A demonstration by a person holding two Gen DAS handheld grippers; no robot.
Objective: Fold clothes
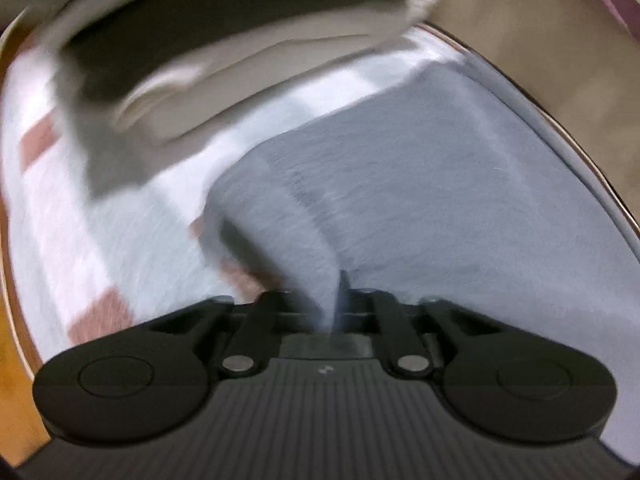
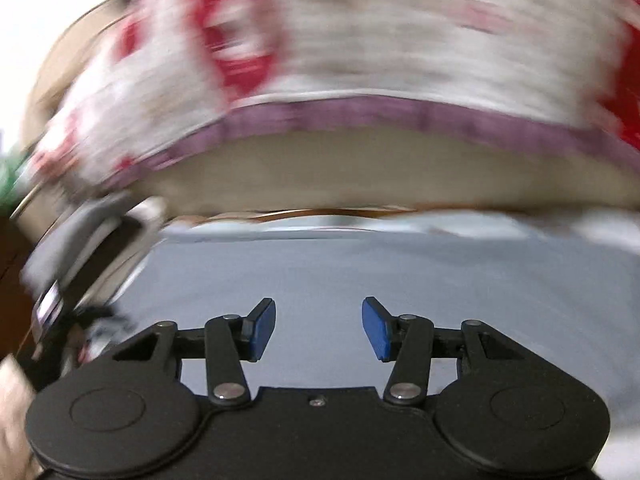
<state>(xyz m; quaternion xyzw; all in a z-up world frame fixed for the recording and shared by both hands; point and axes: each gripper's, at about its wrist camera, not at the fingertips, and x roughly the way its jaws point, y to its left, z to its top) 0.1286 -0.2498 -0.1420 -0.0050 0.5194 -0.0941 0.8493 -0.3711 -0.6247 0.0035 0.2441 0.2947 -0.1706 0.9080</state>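
1. grey garment (image 1: pixel 420 184) lies on checked cloth (image 1: pixel 100 216) over the table; one fold rises into the left gripper (image 1: pixel 334 300)
2. left gripper: jaws closed, pinching that fold
3. right gripper (image 2: pixel 319 328) above the garment; blue pads (image 2: pixel 264 330) wide apart, nothing between
4. beyond the garment: blurred white-and-red fabric (image 2: pixel 360 40), purple edge

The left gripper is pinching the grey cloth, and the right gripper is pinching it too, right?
Not quite. The left gripper does pinch the grey cloth, but the right gripper holds nothing. The right wrist view shows its blue fingers apart, with only the cloth lying beyond the gap between them.
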